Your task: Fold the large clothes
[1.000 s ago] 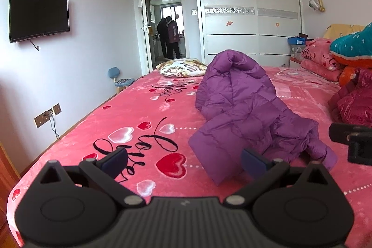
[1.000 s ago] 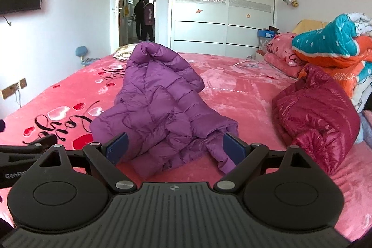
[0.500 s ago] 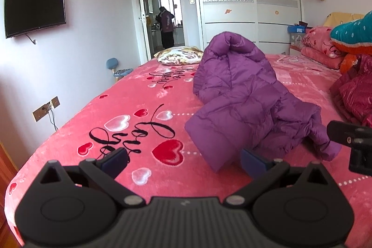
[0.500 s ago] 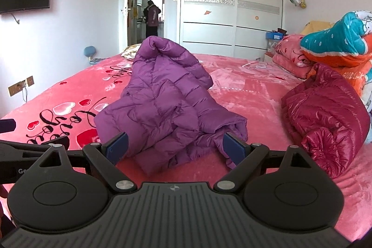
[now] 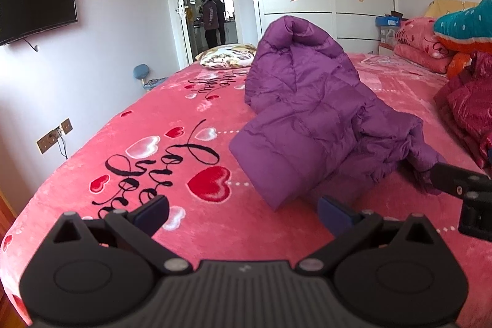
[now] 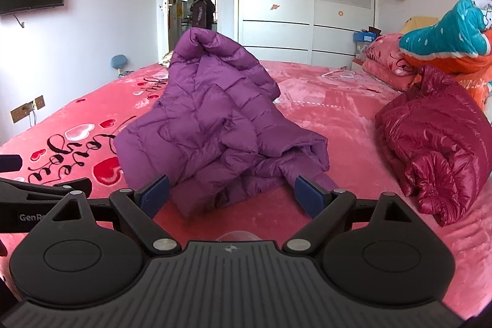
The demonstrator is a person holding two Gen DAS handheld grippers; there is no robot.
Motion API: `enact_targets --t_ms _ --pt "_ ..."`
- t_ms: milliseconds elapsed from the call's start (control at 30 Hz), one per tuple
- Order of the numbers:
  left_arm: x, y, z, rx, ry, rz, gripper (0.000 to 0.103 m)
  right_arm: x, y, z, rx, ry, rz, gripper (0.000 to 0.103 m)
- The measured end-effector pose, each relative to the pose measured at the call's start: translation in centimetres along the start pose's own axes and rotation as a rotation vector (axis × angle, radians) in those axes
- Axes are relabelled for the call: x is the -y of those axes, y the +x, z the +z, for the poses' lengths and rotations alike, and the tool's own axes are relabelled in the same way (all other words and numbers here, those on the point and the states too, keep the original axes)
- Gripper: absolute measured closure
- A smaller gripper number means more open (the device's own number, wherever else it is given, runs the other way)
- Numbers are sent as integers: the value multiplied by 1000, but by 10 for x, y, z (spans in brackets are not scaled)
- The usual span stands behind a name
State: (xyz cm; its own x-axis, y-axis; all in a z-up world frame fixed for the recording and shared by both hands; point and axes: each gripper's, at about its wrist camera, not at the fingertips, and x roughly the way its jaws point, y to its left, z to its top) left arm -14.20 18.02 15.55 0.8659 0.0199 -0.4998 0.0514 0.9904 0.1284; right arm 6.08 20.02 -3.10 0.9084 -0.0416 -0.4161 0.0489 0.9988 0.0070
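A crumpled purple down jacket [image 5: 310,116] lies heaped on the pink bed [image 5: 153,125], its hood end raised toward the wardrobe. It also shows in the right wrist view [image 6: 215,125]. My left gripper [image 5: 243,212] is open and empty, just above the bed short of the jacket's near hem. My right gripper [image 6: 230,197] is open and empty, its jaws straddling the jacket's near edge without touching it. The right gripper's finger also shows at the right edge of the left wrist view [image 5: 455,183].
A dark red down jacket [image 6: 430,143] lies at the bed's right. Folded quilts [image 6: 446,39] are stacked behind it. A patterned pillow [image 5: 227,56] sits at the far end. A wardrobe [image 6: 307,5], an open door with people [image 5: 212,17] and a wall TV [image 5: 33,5] lie beyond.
Both grippers have moved forward toward the purple jacket, which now looms larger in both views. Both stay open and empty. The jacket has not moved.
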Motion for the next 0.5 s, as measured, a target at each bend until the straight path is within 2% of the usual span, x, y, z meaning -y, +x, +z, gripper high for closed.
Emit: enact_targets --t_ms 233,500 --pt "11 11 -3 -20 8 -13 1 9 6 -5 -10 13 -16 0" --pt "29 18 -5 0 40 -54 1 26 18 -7 -33 76 -25 0"
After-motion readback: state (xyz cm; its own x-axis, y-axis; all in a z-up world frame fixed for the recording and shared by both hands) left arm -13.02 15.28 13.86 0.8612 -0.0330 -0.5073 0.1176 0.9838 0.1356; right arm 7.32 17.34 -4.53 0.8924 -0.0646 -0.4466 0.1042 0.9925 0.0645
